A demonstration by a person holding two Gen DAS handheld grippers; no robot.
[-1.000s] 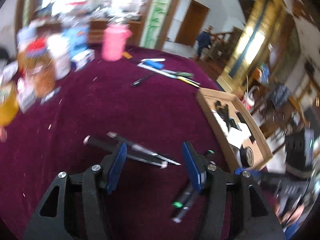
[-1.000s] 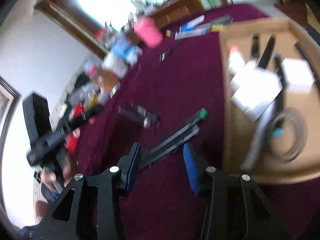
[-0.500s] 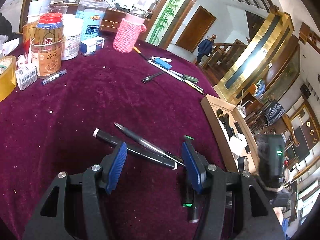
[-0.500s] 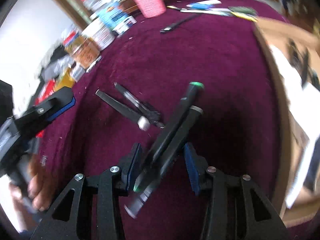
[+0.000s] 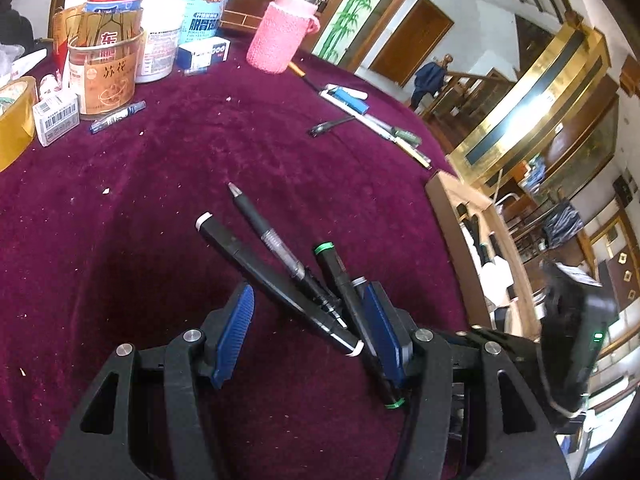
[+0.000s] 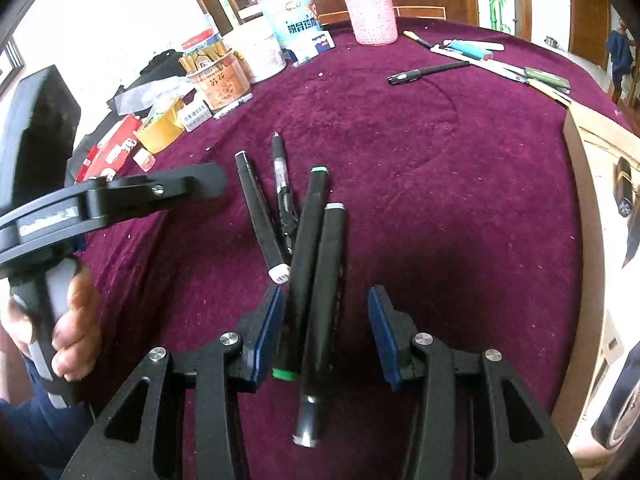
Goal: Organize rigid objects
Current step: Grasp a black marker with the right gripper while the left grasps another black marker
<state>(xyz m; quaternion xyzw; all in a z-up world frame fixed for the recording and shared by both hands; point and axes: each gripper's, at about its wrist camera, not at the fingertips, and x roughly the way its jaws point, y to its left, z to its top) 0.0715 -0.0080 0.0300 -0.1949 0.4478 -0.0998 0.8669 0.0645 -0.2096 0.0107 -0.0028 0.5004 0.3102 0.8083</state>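
Four pens lie bunched on the maroon cloth. A black marker with white ends [image 5: 256,264] [image 6: 258,208] and a clear gel pen [image 5: 276,244] [image 6: 281,176] cross each other. Beside them lie a green-ended marker [image 5: 340,276] [image 6: 308,240] and a grey-capped marker [image 5: 359,282] [image 6: 326,280]. My left gripper [image 5: 308,336] is open and straddles the bunch from above. My right gripper [image 6: 326,334] is open around the green-ended and grey-capped markers; a gap shows at its right pad. The left gripper's finger [image 6: 192,184] reaches in from the left, held by a hand [image 6: 72,320].
A wooden tray [image 5: 448,216] [image 6: 576,152] holding small items sits at the right. Tins and jars [image 5: 106,72], a tape roll [image 5: 12,120] and a pink knitted cup [image 5: 280,36] stand at the back left. More pens [image 5: 372,120] lie at the far side. A person [image 5: 430,78] stands by a far door.
The two markers between my right fingers have swung round and now lie against the black marker and gel pen. My left gripper has sunk closer over the pens. Neither gripper's gap has changed.
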